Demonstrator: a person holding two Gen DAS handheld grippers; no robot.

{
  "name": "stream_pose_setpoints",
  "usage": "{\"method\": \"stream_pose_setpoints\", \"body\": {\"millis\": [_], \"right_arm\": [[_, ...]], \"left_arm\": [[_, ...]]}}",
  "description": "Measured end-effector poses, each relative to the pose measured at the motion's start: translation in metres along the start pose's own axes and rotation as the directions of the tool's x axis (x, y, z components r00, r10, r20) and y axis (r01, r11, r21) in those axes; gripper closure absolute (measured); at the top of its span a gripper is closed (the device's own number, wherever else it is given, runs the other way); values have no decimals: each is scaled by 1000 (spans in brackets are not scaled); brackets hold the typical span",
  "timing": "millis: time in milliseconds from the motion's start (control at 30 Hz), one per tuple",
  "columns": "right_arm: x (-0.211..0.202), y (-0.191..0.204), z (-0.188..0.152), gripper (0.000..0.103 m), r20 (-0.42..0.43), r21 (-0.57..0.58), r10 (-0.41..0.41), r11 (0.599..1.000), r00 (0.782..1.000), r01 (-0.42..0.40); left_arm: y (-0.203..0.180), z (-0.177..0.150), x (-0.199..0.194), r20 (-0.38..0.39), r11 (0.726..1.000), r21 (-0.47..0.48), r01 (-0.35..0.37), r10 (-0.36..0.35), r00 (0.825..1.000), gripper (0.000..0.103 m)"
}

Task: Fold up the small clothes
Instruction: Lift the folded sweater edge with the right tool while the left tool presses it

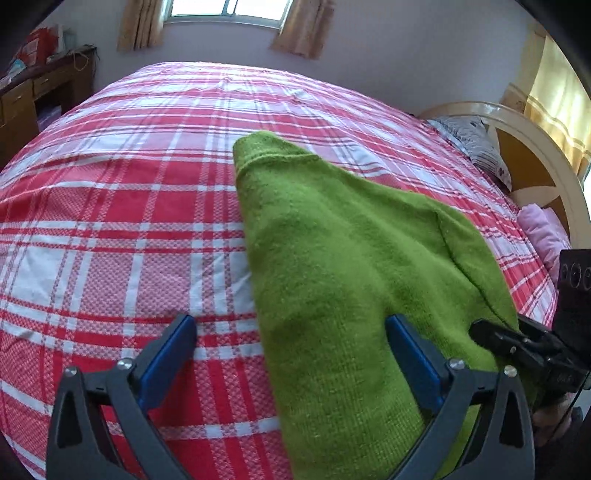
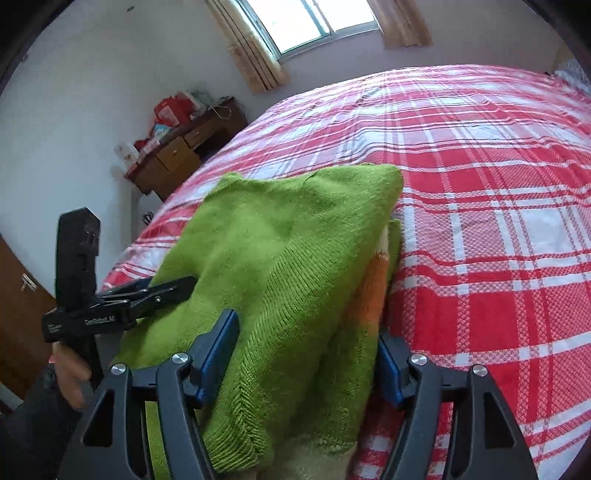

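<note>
Left wrist view: the left claw (image 1: 291, 354) stands spread wide, its blue-padded fingers (image 1: 170, 358) well apart, one over bare bedspread at 7 o'clock, the other on the green sweater (image 1: 332, 266) at 5 o'clock. Nothing is pinched between them. The sweater lies folded on the red and white plaid bed (image 1: 110, 221), running from the picture's middle down to 6 o'clock, with a narrow end pointing toward 12 o'clock. At 4 o'clock the right claw (image 1: 480, 332) reaches in from the edge and touches the sweater's border; from this side its black tips look close together. A pink bundle (image 1: 543, 232) and a patterned pillow (image 1: 476, 144) lie by the headboard (image 1: 535, 147) at 2 to 3 o'clock. A wooden dresser (image 1: 40, 92) stands at 10 o'clock, below a curtained window (image 1: 229, 7).

Right wrist view: the right claw (image 2: 306, 354) is spread, with the sweater (image 2: 266, 258) lying between its fingers (image 2: 218, 350) and neither pad pressing it. An orange and cream layer (image 2: 373, 291) shows under the green at 5 o'clock. The left claw (image 2: 184, 286) enters from 9 o'clock, its tips resting on the sweater's edge, held by a hand (image 2: 70, 369) at 8 o'clock.
</note>
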State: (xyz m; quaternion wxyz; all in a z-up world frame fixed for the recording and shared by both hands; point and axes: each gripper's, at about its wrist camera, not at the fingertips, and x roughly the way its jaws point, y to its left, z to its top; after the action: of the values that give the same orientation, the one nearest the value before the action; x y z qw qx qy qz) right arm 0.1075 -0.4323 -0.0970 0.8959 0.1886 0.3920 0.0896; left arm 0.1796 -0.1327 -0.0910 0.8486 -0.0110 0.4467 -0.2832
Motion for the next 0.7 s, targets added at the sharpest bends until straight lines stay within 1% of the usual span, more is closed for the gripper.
{"method": "stream_pose_setpoints", "body": {"millis": [100, 300, 433, 500, 533, 567, 600, 633, 667, 700], "right_arm": [[1, -8, 2, 35, -5, 24, 24, 999, 1000, -23], [2, -11, 1, 34, -1, 38, 43, 998, 999, -43], [3, -12, 2, 34, 2, 34, 40, 999, 999, -40], [3, -12, 2, 34, 3, 35, 41, 999, 999, -42], [3, -12, 1, 34, 3, 34, 41, 999, 999, -41], [3, -12, 2, 34, 3, 34, 41, 999, 999, -41], [3, -13, 2, 34, 3, 35, 42, 999, 999, -42], [3, -12, 1, 34, 3, 35, 42, 998, 999, -42], [3, -13, 2, 34, 4, 37, 45, 998, 999, -45], [3, -13, 2, 34, 5, 39, 48, 998, 999, -48]], "left_arm": [[0, 1, 2, 1, 1000, -2, -6, 6, 1000, 0], [-1, 3, 4, -1, 1000, -5, -13, 13, 1000, 0], [-2, 0, 1, 0, 1000, -14, -24, 24, 1000, 0], [-2, 1, 1, -3, 1000, -21, -21, 21, 1000, 2], [-2, 1, 0, -5, 1000, -22, -14, 14, 1000, 10], [-5, 0, -3, -10, 1000, -23, 9, -9, 1000, 25], [-8, 1, -6, -19, 999, -29, 38, -38, 999, 33], [-11, 2, -9, -26, 998, -38, 52, -53, 998, 39], [-14, 3, -12, -22, 999, -35, 33, -34, 999, 39], [-16, 4, -11, -24, 999, -32, 31, -32, 999, 39]]}}
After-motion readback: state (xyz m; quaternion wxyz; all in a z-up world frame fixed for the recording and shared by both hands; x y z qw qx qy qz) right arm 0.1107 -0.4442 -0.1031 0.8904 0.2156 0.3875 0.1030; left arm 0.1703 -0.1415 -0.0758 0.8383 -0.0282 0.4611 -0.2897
